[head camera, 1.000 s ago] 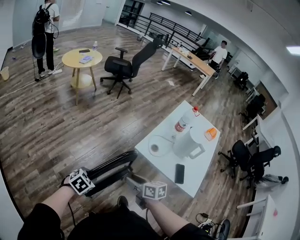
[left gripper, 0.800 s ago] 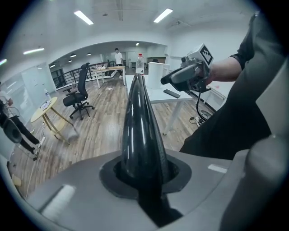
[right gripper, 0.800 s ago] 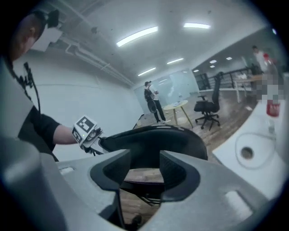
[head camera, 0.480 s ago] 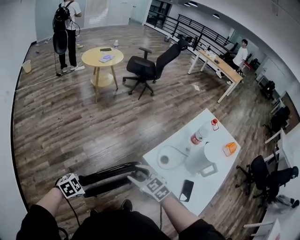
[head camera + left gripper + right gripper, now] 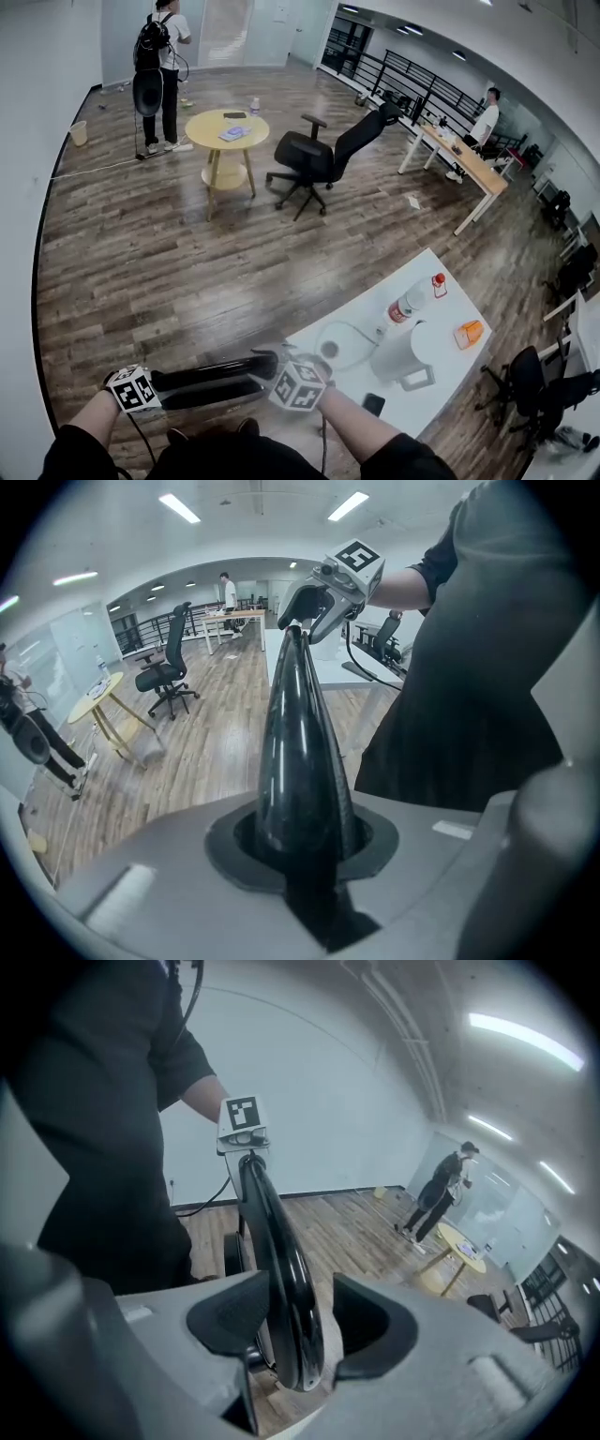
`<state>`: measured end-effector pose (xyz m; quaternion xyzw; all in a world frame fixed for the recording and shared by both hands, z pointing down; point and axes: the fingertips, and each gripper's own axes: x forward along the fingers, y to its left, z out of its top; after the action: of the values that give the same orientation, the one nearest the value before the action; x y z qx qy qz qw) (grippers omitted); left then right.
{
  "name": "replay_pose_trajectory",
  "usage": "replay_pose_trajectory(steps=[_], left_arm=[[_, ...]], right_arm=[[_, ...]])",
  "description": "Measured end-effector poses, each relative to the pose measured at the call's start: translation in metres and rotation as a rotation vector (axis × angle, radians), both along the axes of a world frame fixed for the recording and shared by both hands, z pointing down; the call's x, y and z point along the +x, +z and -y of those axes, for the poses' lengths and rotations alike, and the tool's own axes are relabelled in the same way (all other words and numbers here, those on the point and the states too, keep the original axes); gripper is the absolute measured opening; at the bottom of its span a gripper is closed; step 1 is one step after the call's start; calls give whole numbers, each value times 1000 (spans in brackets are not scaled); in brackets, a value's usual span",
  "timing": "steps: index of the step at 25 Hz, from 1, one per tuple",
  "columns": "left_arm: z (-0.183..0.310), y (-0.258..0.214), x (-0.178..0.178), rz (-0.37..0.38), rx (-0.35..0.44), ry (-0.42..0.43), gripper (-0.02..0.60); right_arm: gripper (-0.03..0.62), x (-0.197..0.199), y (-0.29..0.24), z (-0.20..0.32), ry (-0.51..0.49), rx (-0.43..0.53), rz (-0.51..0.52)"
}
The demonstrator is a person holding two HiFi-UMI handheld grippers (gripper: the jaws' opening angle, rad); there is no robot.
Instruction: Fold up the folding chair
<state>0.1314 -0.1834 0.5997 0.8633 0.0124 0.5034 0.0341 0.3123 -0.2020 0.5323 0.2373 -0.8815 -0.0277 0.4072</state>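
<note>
The folding chair (image 5: 211, 382) hangs by its glossy black top bar just beside the near corner of the white desk (image 5: 354, 373). The left tongs (image 5: 302, 850) pinch the bar at the end farther from the desk. The right tongs (image 5: 298, 1330) only straddle the end nearest it, spread, with floor showing past one pad. That loose side worries me. If the frame drops shut suddenly, the slick bar could slide out of the right tongs. The chair could then twist in the single left grip and swing against the desk edge. A second ago the right tongs were lower and short of the bar's end. Now they have rolled over and sit astride it, closer to the desk.
</note>
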Motion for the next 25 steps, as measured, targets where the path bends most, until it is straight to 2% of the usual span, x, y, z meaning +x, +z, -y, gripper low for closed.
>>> replay_pose_trajectory(steps=[6, 14, 16, 18, 25], left_arm=[[-1, -1, 3, -6, 8, -1, 83], [-5, -1, 3, -3, 12, -12, 83], [-7, -2, 2, 1, 10, -15, 83], [-10, -2, 3, 3, 8, -18, 83], [-16, 0, 6, 7, 10, -21, 83]], right_arm=[[210, -12, 7, -11, -177, -81, -44], [209, -29, 40, -21, -317, -178, -119], [185, -31, 46, -23, -343, -182, -136], [130, -32, 50, -24, -363, -186, -139], [91, -33, 63, -32, -394, -210, -133]])
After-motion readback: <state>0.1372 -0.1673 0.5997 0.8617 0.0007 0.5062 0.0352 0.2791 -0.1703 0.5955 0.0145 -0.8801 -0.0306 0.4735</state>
